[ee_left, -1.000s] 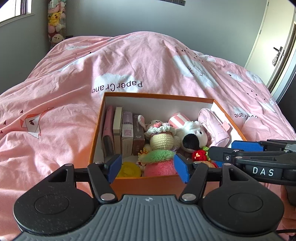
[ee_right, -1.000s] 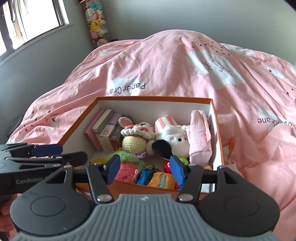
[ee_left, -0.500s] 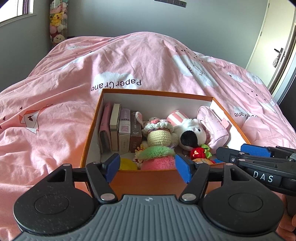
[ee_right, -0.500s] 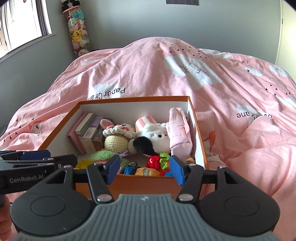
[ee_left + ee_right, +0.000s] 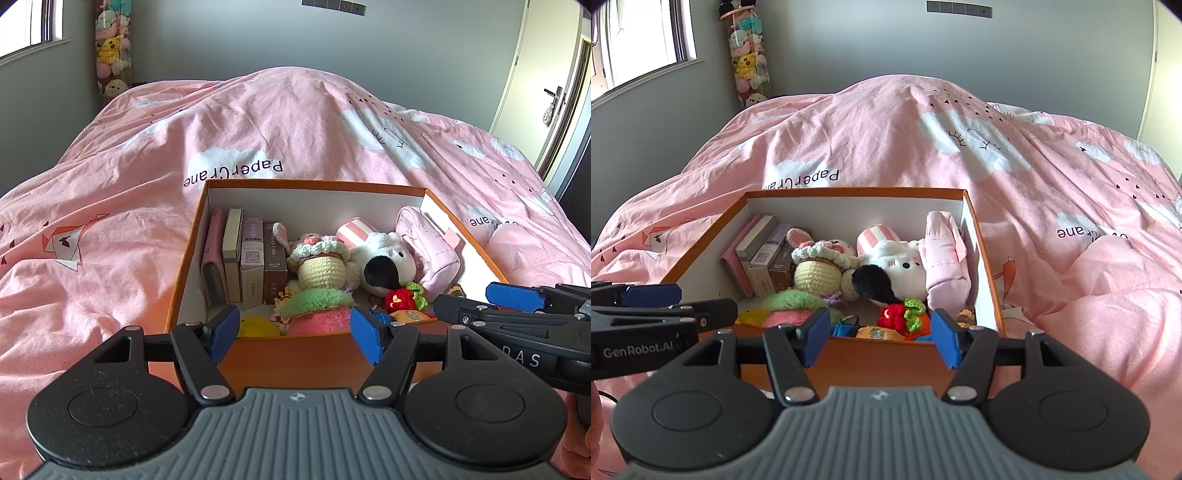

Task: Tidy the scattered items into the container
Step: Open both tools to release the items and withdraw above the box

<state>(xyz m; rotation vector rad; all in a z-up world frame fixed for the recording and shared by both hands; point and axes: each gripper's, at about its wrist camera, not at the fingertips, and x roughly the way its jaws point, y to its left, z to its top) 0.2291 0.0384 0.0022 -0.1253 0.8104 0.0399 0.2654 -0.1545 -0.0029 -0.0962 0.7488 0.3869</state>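
While you hold both tools just short of the box's near wall, your left gripper [image 5: 293, 332] and your right gripper [image 5: 879, 338] each show two ribbed blue pads spread apart with nothing between them; the right one's side reads "DAS", the left one's "GenRobot.AI". Just beyond them the orange cardboard box with a white lining [image 5: 295, 356] sits on the bed, already holding the items. Nearest are a fuzzy pink-and-green plush [image 5: 317, 310], a yellow soft piece [image 5: 256, 326], a red-and-green crocheted strawberry [image 5: 404, 299] and an orange knitted piece with a blue clip beside it. Behind those lie a cream crocheted doll with a frilled hat [image 5: 319, 264], a white plush with a black snout [image 5: 384, 264] and a pale pink padded pouch [image 5: 430, 245]. Against the left wall stand four slim upright items: a pink case [image 5: 214, 254] and three small card boxes [image 5: 253, 266] whose print is too small to read. Farther off, the crumpled pink quilt with white clouds [image 5: 295, 122] reads "PaperCrane".
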